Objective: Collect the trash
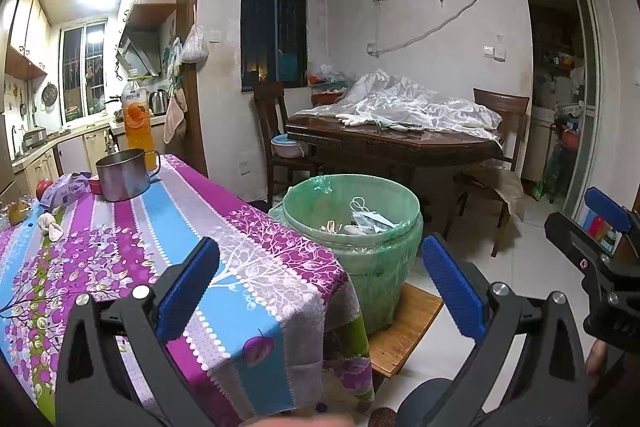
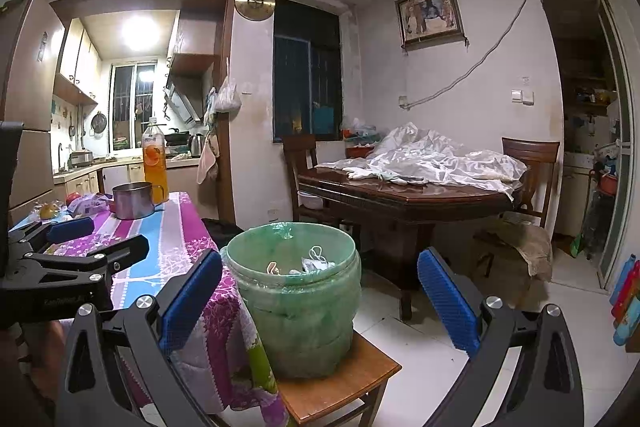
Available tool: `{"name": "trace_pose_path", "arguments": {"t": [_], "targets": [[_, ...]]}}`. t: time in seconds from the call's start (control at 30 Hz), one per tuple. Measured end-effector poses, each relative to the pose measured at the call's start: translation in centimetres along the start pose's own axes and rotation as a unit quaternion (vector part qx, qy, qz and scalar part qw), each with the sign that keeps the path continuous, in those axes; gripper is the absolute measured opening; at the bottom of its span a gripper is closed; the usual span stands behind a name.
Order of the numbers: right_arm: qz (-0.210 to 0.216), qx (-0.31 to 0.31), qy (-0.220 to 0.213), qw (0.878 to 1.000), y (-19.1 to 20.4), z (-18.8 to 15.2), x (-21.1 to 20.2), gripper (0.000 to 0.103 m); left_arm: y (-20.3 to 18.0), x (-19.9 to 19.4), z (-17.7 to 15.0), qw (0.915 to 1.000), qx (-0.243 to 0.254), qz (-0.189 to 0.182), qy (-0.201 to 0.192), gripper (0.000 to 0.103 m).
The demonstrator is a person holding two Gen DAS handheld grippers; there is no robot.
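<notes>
A bin with a green liner point(image 1: 352, 227) point(image 2: 296, 291) stands on a low wooden stool point(image 2: 344, 387) beside the table corner. Inside it lie a face mask point(image 1: 372, 217) point(image 2: 318, 261) and other scraps. A crumpled white tissue point(image 1: 50, 225) lies on the purple and blue tablecloth point(image 1: 168, 227) at the left. My left gripper point(image 1: 320, 287) is open and empty, above the table corner and facing the bin. My right gripper point(image 2: 320, 299) is open and empty in front of the bin. Each shows in the other's view: right gripper point(image 1: 580, 217), left gripper point(image 2: 116, 237).
On the table stand a metal mug point(image 1: 122, 173), a juice bottle point(image 1: 136, 119), a tissue pack point(image 1: 66, 189) and fruit point(image 1: 43, 187). Behind the bin is a dark wooden table point(image 2: 400, 195) under plastic sheeting, with chairs. White tiled floor point(image 2: 420, 339) lies to the right.
</notes>
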State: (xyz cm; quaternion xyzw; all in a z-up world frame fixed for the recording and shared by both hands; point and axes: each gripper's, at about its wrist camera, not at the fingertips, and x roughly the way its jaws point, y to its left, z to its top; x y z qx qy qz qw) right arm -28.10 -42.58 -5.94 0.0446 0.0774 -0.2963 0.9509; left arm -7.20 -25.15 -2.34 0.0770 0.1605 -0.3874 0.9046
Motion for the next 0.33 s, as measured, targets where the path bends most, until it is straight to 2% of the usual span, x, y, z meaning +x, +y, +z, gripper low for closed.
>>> {"name": "trace_pose_path", "arguments": {"t": [0.33], "targets": [[0.002, -0.002, 0.002, 1.0, 0.08, 0.03, 0.15, 0.098, 0.16, 1.13, 0.24, 0.9997, 0.001, 0.013, 0.019, 0.098]]}}
